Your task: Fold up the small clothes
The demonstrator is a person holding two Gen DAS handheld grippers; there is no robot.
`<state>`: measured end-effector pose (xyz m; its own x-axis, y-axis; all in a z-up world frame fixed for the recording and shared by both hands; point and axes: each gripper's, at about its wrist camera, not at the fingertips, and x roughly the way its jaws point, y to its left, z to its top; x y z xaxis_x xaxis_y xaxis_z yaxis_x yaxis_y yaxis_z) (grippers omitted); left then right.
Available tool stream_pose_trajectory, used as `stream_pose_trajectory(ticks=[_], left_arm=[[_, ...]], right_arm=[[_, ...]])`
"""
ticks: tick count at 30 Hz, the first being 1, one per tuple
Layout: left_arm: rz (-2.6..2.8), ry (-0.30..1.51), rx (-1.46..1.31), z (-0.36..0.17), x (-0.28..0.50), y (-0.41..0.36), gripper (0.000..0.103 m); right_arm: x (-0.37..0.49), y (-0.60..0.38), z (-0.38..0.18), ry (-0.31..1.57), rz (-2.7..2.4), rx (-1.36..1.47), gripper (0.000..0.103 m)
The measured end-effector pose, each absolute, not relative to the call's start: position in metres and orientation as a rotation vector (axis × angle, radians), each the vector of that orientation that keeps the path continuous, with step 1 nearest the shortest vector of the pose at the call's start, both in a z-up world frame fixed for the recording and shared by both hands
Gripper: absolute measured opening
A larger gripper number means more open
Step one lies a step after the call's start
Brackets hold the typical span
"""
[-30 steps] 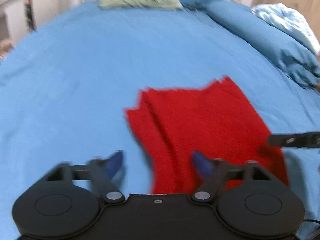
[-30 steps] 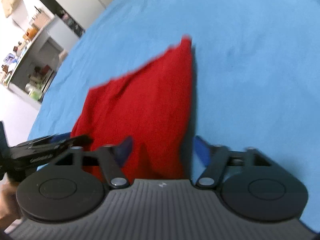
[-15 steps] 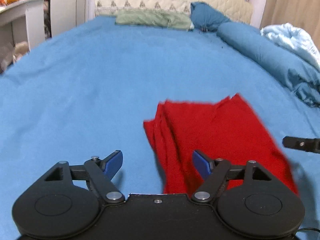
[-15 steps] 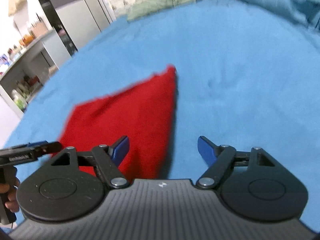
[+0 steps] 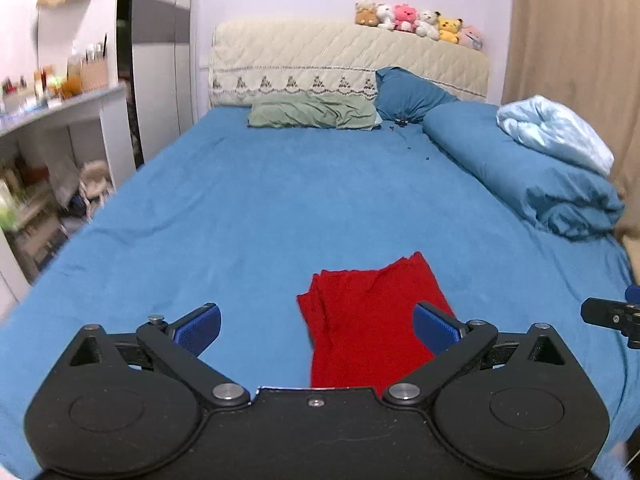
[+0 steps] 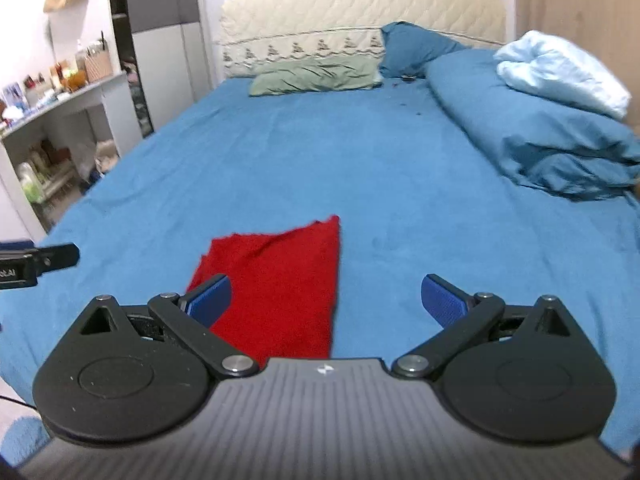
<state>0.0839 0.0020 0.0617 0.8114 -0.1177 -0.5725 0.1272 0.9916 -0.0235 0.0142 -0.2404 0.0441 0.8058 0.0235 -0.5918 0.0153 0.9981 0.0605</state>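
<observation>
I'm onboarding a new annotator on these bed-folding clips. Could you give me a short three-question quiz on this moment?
1. True or false: the folded red cloth garment is clamped in the left gripper.
2. Multiple choice: What sits on top of the cream quilted headboard? A) a row of plush toys B) a stack of books C) a lamp
3. Fill in: the red garment lies on the ___ bedsheet.

Key
1. False. It lies flat on the sheet; both the left gripper and the right gripper are open, their jaws having just widened with nothing between the pads.
2. A, the plush toys.
3. Blue.
</observation>
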Motion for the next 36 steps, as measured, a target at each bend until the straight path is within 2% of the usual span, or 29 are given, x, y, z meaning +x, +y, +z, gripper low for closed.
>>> stream_pose_trajectory(ticks=[5,12,18,36], left_arm=[[-0.139,0.612,0.082,0.057,0.044,-0.010,0.103],[-0.115,0.653,0.031,0.040,0.022,-0.007,0.103],[-0.126,0.662,0.026,0.032,0.009,-0.008,0.103],[-0.126,0.644,0.026,0.035,-0.002,-0.009,0.103]], right_arm=[[-0.023,-0.228,0.038,0.660,-0.019,0.084,0.103],[-0.055,-0.217,0.021,0.692,-0.060,0.065,0.103],[-0.065,-0.216,0.004,0.733,-0.062,0.089,0.103],[-0.073,-0.222,0.007,0.723,-0.069,0.102,0.103]])
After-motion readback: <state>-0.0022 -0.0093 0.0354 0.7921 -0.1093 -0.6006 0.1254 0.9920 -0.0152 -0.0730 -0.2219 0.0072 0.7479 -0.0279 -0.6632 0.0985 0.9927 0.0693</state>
